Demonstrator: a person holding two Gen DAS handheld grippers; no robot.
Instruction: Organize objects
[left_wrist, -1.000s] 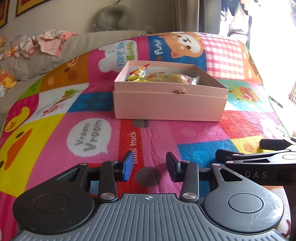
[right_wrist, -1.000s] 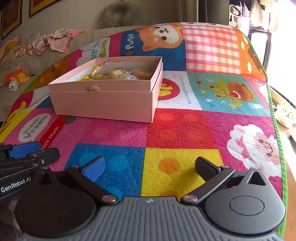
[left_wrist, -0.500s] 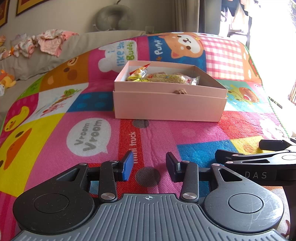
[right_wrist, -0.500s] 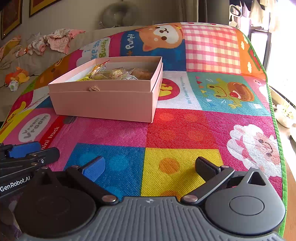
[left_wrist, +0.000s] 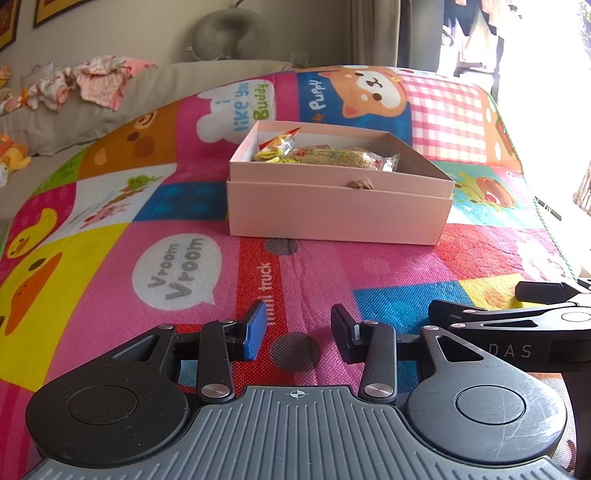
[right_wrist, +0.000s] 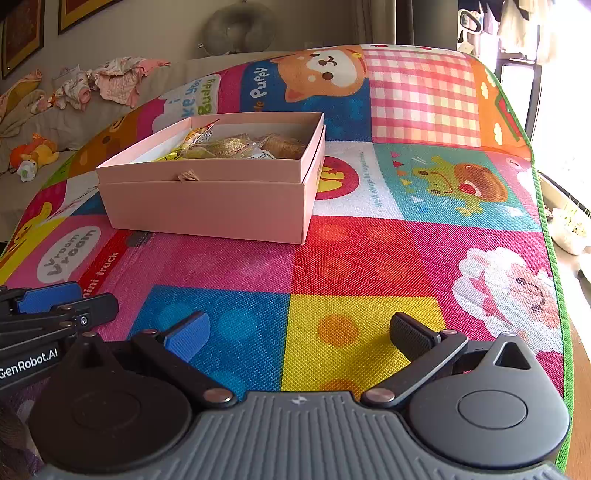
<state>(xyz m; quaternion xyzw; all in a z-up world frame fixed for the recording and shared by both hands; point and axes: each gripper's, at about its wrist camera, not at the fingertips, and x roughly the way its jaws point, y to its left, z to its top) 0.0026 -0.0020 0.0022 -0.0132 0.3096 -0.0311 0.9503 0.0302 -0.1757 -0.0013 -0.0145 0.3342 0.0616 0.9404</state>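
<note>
An open pink box (left_wrist: 338, 218) sits on the colourful play mat, also in the right wrist view (right_wrist: 207, 210). Wrapped snack packets (left_wrist: 332, 157) lie inside it (right_wrist: 229, 147). My left gripper (left_wrist: 297, 334) is open and empty, low over the mat, well short of the box. My right gripper (right_wrist: 295, 334) is open wide and empty, over the blue and yellow squares. Each gripper shows at the edge of the other's view (left_wrist: 517, 325) (right_wrist: 48, 314).
The play mat (right_wrist: 406, 258) covers the surface; its green right edge (right_wrist: 554, 258) drops off toward a bright window. A grey sofa with clothes (left_wrist: 96, 81), a neck pillow (left_wrist: 229, 35) and a plush toy (right_wrist: 33, 153) lies behind.
</note>
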